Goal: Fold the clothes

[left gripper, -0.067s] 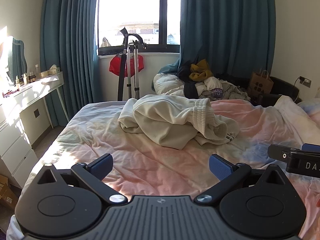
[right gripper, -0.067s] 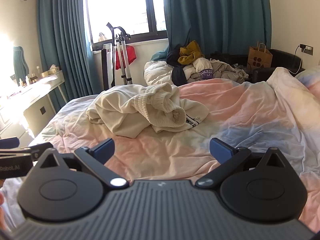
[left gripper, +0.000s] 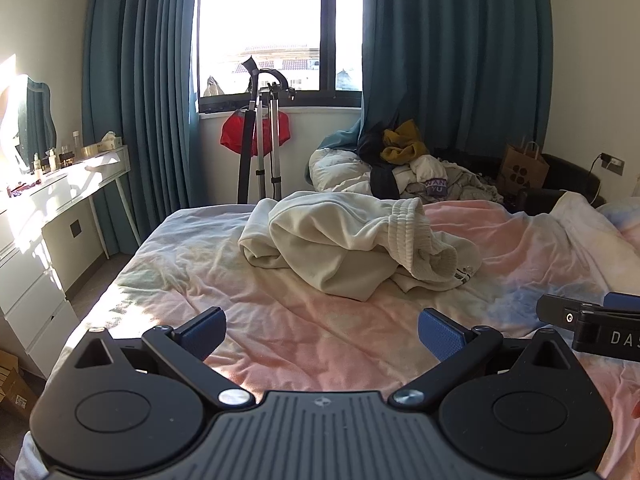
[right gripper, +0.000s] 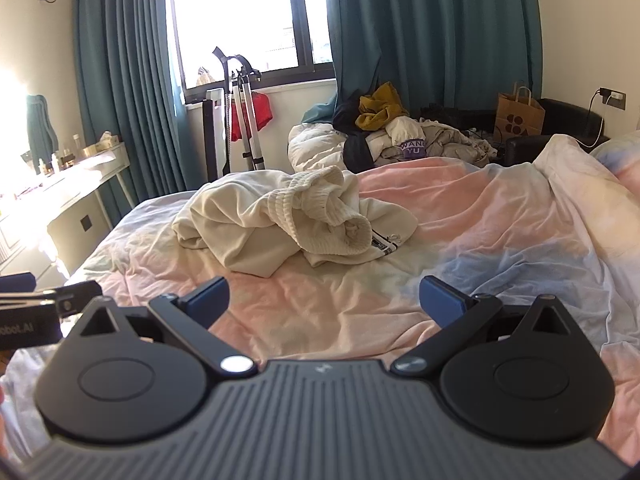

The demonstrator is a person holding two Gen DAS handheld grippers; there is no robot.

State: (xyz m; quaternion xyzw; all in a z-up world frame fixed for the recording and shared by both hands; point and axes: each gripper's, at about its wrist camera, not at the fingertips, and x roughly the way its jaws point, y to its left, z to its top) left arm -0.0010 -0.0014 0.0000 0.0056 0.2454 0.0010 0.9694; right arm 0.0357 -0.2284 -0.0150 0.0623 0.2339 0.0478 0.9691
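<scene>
Plainly, you held both grippers above the near part of the bed [left gripper: 320, 320], and neither one had hold of anything. Your left gripper [left gripper: 322, 330] had its fingers [left gripper: 204, 330] spread wide, blue pads well apart, with only the pink and blue bedsheet showing between them; the pads touched no cloth. Your right gripper [right gripper: 324, 298] was released in the same way, its fingers [right gripper: 440, 298] splayed wide over the rumpled sheet, gripping nothing. In the left wrist view the tip of your right gripper showed at the right edge, just beside your left one, and in the right wrist view part of your left gripper showed at the left edge. The cream sweatshirt [left gripper: 344, 248] lay in a crumpled heap near the middle of the bed, ahead of both grippers and apart from them, its ribbed hem [right gripper: 320, 216] bunched on top toward the right side of the heap. Beyond the foot of the bed sat a pile of other clothes [left gripper: 404, 168], with a mustard piece on top. A brown paper bag [right gripper: 518, 118] stood to its right, and a white bench [left gripper: 76, 178] with small bottles stood along the left wall, beside the teal curtains [left gripper: 136, 92].
</scene>
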